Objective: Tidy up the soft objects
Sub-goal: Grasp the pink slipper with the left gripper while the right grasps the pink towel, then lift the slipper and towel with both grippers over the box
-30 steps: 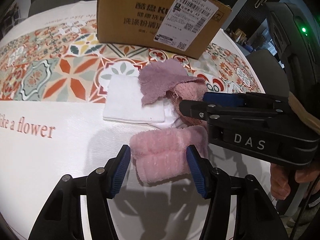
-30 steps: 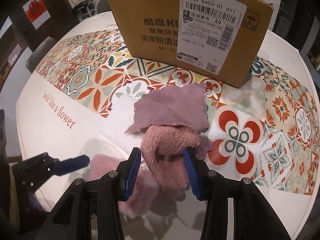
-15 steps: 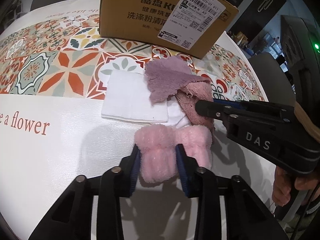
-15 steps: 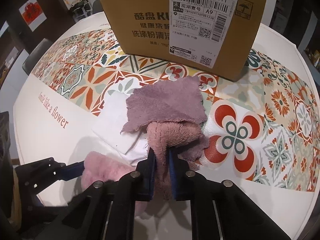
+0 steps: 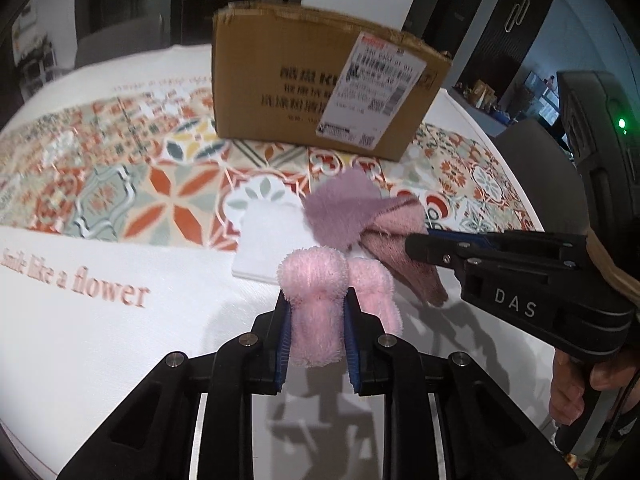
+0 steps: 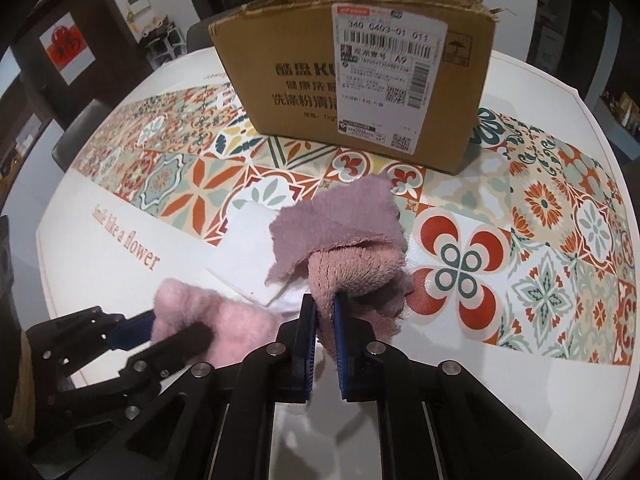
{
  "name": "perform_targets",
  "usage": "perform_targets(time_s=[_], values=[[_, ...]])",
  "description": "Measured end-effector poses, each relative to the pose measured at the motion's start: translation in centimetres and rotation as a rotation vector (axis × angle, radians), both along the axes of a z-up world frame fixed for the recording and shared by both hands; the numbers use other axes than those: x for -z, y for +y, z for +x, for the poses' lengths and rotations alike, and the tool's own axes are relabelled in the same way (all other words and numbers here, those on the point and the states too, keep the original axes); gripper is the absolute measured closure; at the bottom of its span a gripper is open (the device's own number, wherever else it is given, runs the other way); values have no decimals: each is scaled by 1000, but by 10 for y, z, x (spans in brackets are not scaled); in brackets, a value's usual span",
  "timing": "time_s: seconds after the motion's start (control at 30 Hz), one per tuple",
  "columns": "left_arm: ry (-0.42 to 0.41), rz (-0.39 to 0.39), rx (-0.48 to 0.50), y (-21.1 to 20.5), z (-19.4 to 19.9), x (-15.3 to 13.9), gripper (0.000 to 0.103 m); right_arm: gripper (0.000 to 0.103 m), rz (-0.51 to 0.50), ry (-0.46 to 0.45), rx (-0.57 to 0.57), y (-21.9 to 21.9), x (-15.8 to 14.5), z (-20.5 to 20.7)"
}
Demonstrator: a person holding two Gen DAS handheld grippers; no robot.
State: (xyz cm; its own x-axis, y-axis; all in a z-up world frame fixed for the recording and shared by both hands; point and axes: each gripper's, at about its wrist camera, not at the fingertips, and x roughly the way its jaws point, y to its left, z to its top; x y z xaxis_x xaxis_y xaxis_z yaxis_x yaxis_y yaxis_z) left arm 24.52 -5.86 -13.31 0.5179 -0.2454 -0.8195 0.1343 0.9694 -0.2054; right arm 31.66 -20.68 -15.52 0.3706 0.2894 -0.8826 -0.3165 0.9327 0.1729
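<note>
A fluffy light pink cloth [image 5: 314, 276] is bunched between the pads of my left gripper [image 5: 316, 300], whose jaws are closing on it; it hangs a little above the table. My right gripper [image 6: 324, 300] is shut on a fold of a dusty pink towel [image 6: 356, 268], with a mauve cloth [image 6: 340, 220] draped over it. A folded white cloth [image 6: 248, 240] lies flat beneath and to the left of them. In the right wrist view the left gripper [image 6: 172, 328] shows at the lower left with the light pink cloth [image 6: 224, 316].
An open cardboard box [image 6: 360, 72] with a shipping label stands behind the cloths on the round table [image 6: 540, 208], which has a patterned tile cover. A hand [image 5: 572, 384] holds the right gripper's handle at the right edge. Chairs stand around the table.
Both grippers went from open around their cloths to closed on them. The left gripper then rose, lifting the light pink cloth off the table; the dusty pink towel is pulled up slightly.
</note>
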Motion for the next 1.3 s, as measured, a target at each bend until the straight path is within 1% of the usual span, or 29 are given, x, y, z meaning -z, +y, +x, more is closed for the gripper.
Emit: perform_targets(time_s=[0.07, 0.17, 0.63, 0.9, 1.03, 1.3], values=[[-26, 25, -9, 1, -1, -6, 79, 93, 10, -5, 9, -1, -3, -2], [-56, 42, -19, 4, -2, -15, 79, 94, 20, -17, 17, -2, -8, -5], [-195, 78, -28, 10, -1, -57, 79, 95, 88, -106, 76, -5, -43, -13], [-286, 80, -12, 11, -2, -86, 79, 95, 119, -162, 121, -7, -67, -16], [-314, 63, -13, 15, -1, -98, 79, 95, 132, -189, 136, -8, -78, -17], [-371, 59, -14, 20, 1, -117, 79, 95, 155, -261, 164, -6, -104, -20]])
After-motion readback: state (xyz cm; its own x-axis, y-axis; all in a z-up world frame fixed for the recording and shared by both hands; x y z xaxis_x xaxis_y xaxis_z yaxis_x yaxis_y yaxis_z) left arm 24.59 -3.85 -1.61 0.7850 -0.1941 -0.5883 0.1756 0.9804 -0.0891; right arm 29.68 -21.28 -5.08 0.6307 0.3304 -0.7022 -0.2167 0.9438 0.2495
